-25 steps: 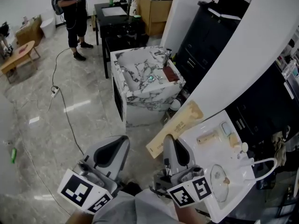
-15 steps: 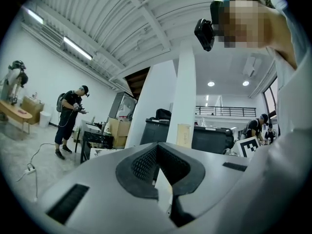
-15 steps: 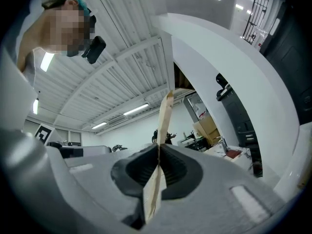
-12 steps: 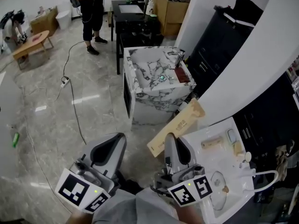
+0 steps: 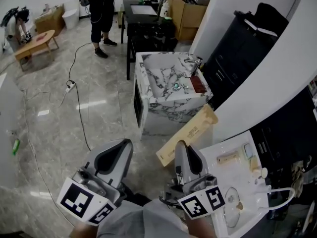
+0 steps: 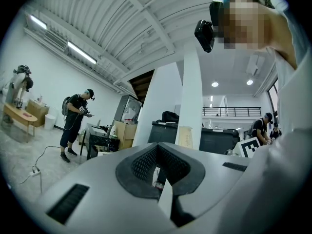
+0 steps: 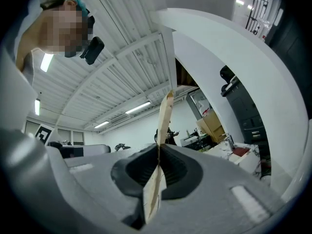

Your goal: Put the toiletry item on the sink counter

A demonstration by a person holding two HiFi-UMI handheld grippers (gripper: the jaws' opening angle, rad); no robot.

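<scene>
A long, flat tan cardboard package (image 5: 190,133), the toiletry item, sticks up and away from my right gripper (image 5: 181,148), which is shut on its lower end. In the right gripper view the package (image 7: 163,126) stands edge-on, pinched between the pads of that gripper (image 7: 157,167). The white sink counter (image 5: 213,155) lies just right of that gripper, with a round basin (image 5: 232,202) and a white tap (image 5: 277,191). My left gripper (image 5: 118,150) is held beside the right one over the floor, shut and empty, its jaws (image 6: 161,172) closed on nothing.
A tan tube (image 5: 229,157) and a pale bar (image 5: 247,150) lie on the white counter. A marble sink unit (image 5: 148,103) stands ahead, a black cabinet (image 5: 242,38) to its right. A person (image 5: 101,9) stands far off; a cable (image 5: 79,118) trails across the floor.
The head view has swung, so the marble unit and white counter sit further right and lower in the picture. Both grippers hold their places, the package still gripped.
</scene>
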